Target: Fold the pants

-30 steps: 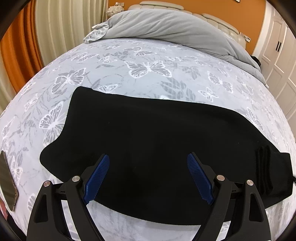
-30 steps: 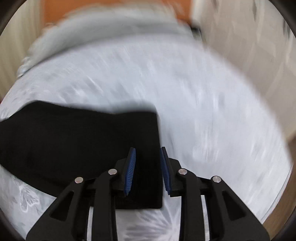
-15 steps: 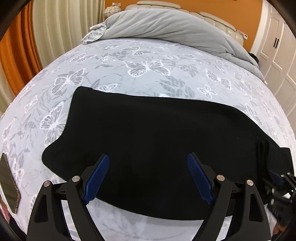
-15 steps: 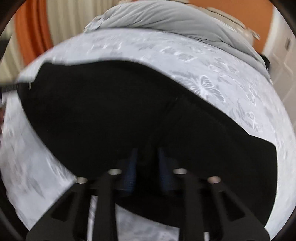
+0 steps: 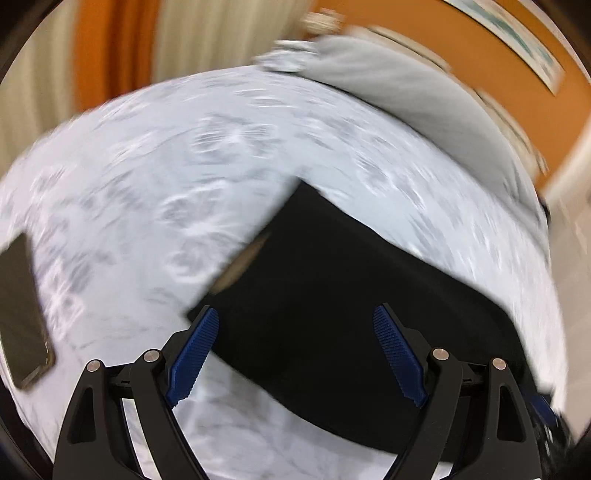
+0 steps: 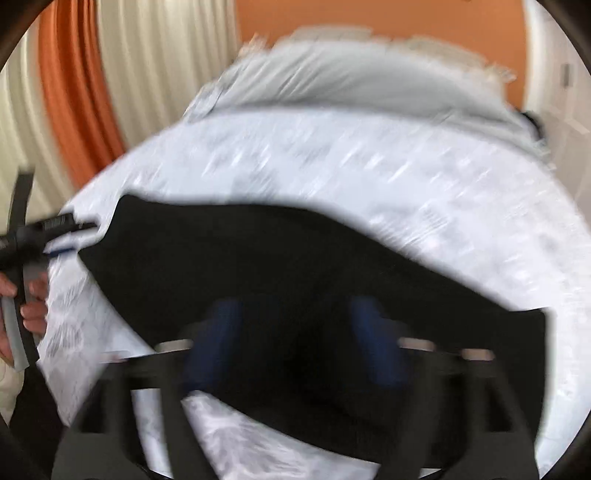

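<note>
While both views blur: black soft fabric pants lie flat on butterfly-print bedsheet.
Long axis: running left-right.
Left gripper: spread wide, empty, nearer the end.
Right gripper: parted, over the middle.

Right claw motion-blurred; bedsheet pattern smeared; phone cut by left edge.

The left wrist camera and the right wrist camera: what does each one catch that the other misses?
Only the left wrist view shows a dark phone lying on the bedsheet, and its own open left claw in sharp outline. Only the right wrist view shows a person's hand gripping a handle at the left edge, plus the blurred, open right claw. Both show the black pants spread on the butterfly-print bedsheet, the grey duvet and the orange wall.
</note>
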Motion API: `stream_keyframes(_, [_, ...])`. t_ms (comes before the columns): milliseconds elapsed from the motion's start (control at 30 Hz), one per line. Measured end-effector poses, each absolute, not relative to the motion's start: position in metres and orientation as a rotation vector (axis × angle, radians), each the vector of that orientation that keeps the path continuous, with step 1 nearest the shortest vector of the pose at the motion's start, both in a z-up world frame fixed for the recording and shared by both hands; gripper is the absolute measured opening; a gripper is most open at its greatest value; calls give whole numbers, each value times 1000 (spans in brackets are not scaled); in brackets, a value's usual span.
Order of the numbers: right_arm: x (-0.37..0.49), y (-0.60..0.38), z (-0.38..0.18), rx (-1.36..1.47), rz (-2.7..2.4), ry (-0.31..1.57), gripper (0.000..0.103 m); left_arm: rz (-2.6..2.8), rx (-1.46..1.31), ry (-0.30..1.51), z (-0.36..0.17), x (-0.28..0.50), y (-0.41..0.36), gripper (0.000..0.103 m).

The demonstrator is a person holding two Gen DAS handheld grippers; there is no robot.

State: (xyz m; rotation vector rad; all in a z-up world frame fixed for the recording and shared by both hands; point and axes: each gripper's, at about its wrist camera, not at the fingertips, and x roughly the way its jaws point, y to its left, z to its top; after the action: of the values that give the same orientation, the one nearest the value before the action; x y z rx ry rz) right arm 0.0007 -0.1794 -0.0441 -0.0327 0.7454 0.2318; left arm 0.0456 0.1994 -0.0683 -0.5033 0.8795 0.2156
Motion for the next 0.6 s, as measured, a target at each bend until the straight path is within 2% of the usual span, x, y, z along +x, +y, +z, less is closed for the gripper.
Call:
stream_keyframes(167, [-7,-231,-27,-30,58,685,85,222,-763,1038,-113,54,235,86])
stream_keyframes(267, [-4,-259,-33,1,-31,722,85,244,-731,997,-108,55,226,86])
stream_keyframes(333, [-8,-275,-36,35,-57,741,85,204,-723,1004,-109,61,216,82])
stream_keyframes(367, [-17,-278,-35,44,-64,744,85,197,-731,993,-109,61,212,75])
stream_keyframes(400, [-17,-282,-35,50,-71,743,85,176,-743,984,-110,62,210,47])
stream_keyframes(433, [-18,-285,-34,57,-76,738,85,156,-748,980,-110,64,207,27])
stream_keyframes(467, [-19,-287,-32,63,-79,736,86,139,-753,973,-109,64,203,18])
stream_keyframes(600, [-26,-298,-28,76,-96,733,87,145,-704,911,-88,64,180,16])
